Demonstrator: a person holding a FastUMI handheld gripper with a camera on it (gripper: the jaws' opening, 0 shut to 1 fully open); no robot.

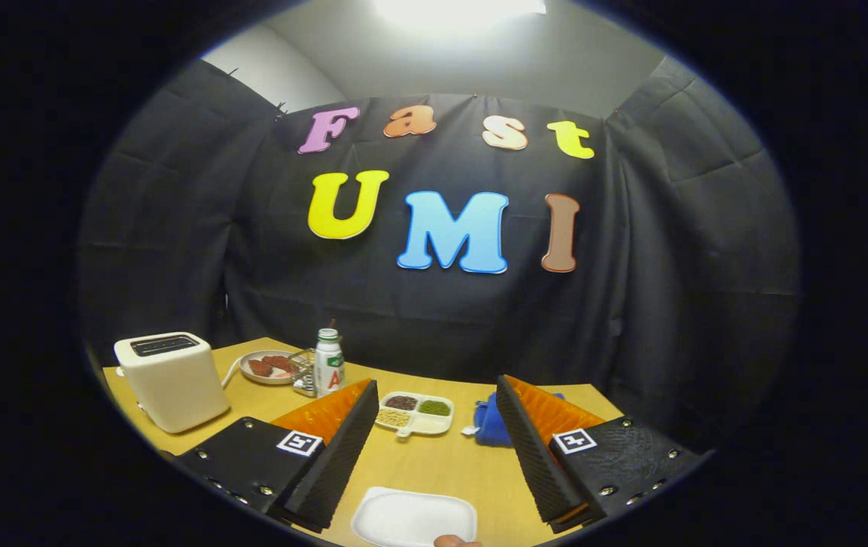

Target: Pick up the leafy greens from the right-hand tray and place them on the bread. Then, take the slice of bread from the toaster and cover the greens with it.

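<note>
The white toaster (172, 380) stands near the far left corner of the wooden counter (441, 463), to the left of the left jaw and beyond it. Its slot on top looks dark, and I cannot tell if a slice of bread sits inside. The gripper (434, 406) hangs above the counter with the jaws wide apart and nothing between them but bare counter. A white rectangular tray (412, 518) lies at the near edge, between the jaws and below them. Just ahead of the jaws, in the middle of the counter, is a small divided dish (415, 414) with dark, tan and green fillings. A blue cloth (488, 425) lies just beside the right jaw. Behind the left jaw stand a small bottle (328, 362), a clear glass (301, 371) and a plate with red pieces (266, 366).
</note>
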